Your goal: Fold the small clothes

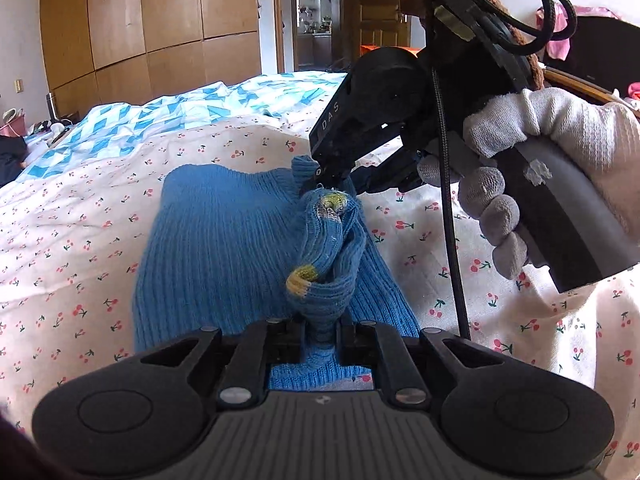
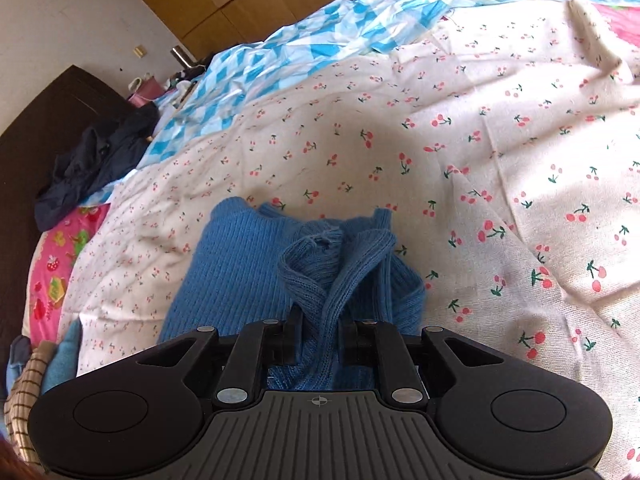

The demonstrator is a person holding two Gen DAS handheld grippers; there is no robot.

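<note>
- The blue knitted garment lies on the bed, on the cherry-print sheet, its body spread mostly flat
- My left claw is closed on a bunched strip of that knit, a twisted part with yellow-green patches that rises off the flat body
- My right claw is likewise clamped on a rope of the same blue knit; in the left wrist view its tips pinch the fabric at the far end of the raised strip
- So both claws hold one lifted fold between them, above the garment's right side
- I judge the fold is under way: one part is gathered and raised but not yet laid down flat across the body
- Left to do, as I see it: lay this part over, smooth it, fold the rest into a compact shape
- Other cloth sits at the bed's far edge; whether it also awaits folding I cannot tell
</note>
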